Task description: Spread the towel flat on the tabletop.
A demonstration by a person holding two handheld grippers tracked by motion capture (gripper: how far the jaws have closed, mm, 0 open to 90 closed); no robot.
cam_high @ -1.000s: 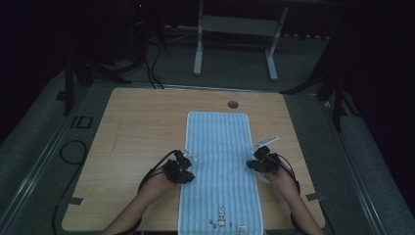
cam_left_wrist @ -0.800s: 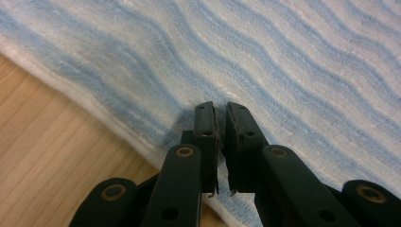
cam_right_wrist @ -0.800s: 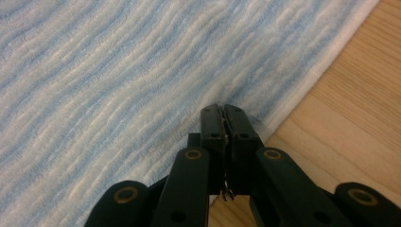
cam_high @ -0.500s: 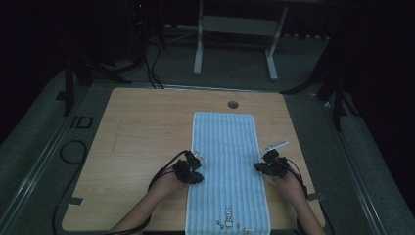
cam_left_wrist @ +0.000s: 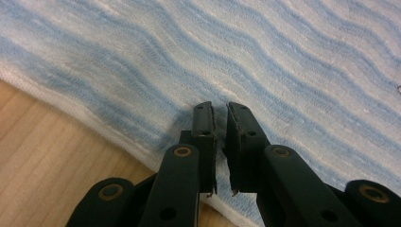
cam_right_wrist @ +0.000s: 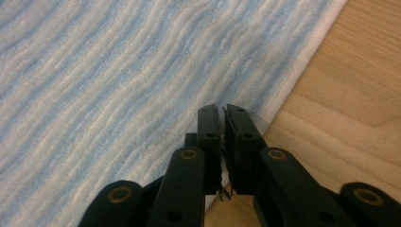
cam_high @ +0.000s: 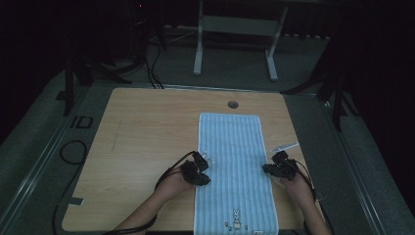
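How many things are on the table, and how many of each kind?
Blue-striped towel: 1
Black grippers: 2, the left gripper and the right gripper
Small white pen-like thing beside the towel: 1
Total: 4

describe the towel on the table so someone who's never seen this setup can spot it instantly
On the light wooden table, look right of centre: a long rectangular terry towel with pale blue and white stripes lies flat, running from just below the round cable hole to the near edge. It lies between the left gripper and right gripper, and a small rabbit figure marks its near end.
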